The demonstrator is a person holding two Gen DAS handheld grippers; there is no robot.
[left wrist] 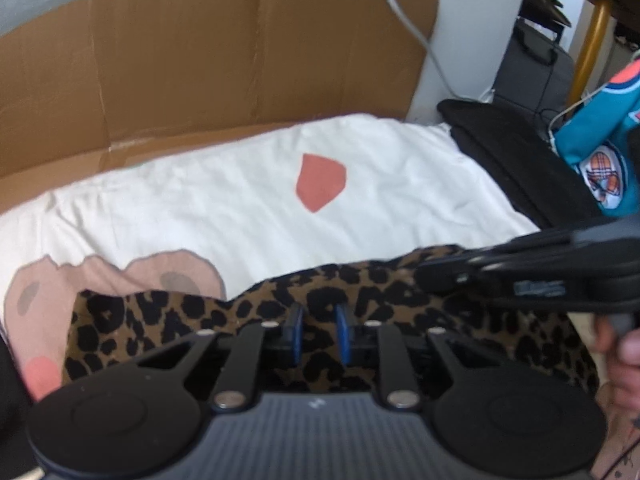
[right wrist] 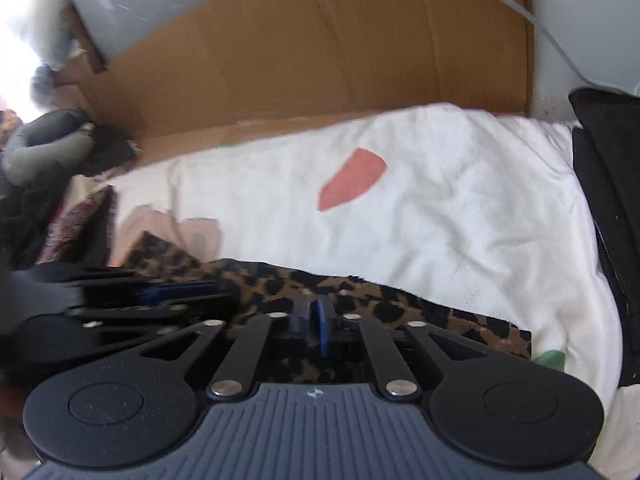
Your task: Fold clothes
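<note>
A leopard-print garment (left wrist: 400, 304) lies across the near part of a white cover (left wrist: 224, 204), and its right end shows in the right wrist view (right wrist: 400, 308). My left gripper (left wrist: 320, 320) points down over the garment's far edge. Its blue pads (left wrist: 342, 326) stand a little apart, with leopard cloth showing in the gap. My right gripper (right wrist: 311, 314) hovers over the same garment further right, with only a narrow slit between its pads and nothing visibly pinched. Each gripper shows in the other's view, the right one (left wrist: 520, 276) and the left one (right wrist: 180, 292).
A brown cardboard sheet (left wrist: 224, 52) stands behind the white cover, with a grey cable (left wrist: 416, 36) running down the wall beside it. A black cushion (left wrist: 516, 164) and a teal bag (left wrist: 600, 148) lie to the right. Dark clothes are piled at the left (right wrist: 48, 152). A hand (left wrist: 628, 364) shows at the right edge.
</note>
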